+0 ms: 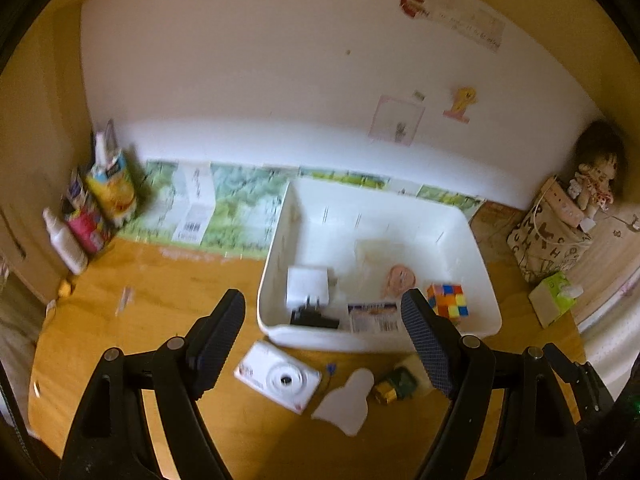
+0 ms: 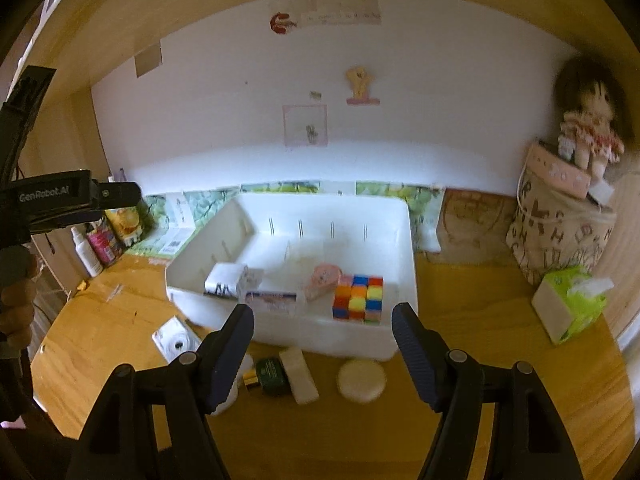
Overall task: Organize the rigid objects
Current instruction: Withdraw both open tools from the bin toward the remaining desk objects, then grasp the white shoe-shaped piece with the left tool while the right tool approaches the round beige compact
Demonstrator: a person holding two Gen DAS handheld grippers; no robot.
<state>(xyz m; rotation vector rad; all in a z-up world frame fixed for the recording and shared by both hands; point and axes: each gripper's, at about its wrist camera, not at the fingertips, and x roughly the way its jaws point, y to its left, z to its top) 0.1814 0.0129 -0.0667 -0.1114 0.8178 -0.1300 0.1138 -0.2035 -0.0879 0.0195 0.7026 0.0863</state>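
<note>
**A:** Nearest the lens, what do the two tools show?

**B:** The left gripper (image 1: 324, 344) stands with its jaws well apart and nothing between its black ridged pads. The right gripper (image 2: 323, 354) is likewise spread wide and empty. Both hang above the orange-brown wooden tabletop (image 1: 160, 300).

**A:** And just beyond the fingertips?

**B:** A row of loose items lies on the table in front of the bin: a white compact camera (image 1: 279, 377) lying lens up, a flat white lobed plastic piece (image 1: 346, 399), a dark green jar with a gold cap (image 2: 269, 376) on its side, a pale cream rectangular bar (image 2: 299, 374) and a round cream puck (image 2: 362, 380).

**A:** Farther back?

**B:** A white rectangular plastic bin (image 2: 320, 332) sits mid-table. Inside, along its near wall, lie a white power adapter (image 2: 226, 278), a printed flat box (image 2: 271, 300), a pink round tape-like item (image 2: 323, 279) and a multicoloured puzzle cube (image 2: 359, 298).

**A:** At the rear?

**B:** A green-and-white tissue box (image 2: 568, 306) stands to the right of the bin; behind it a lettered cloth bag (image 2: 560, 236) bears a dark-haired doll (image 2: 588, 120). Bottles and colourful cartons (image 1: 96, 208) cluster at the far left, against the white wall (image 1: 260, 80).
</note>
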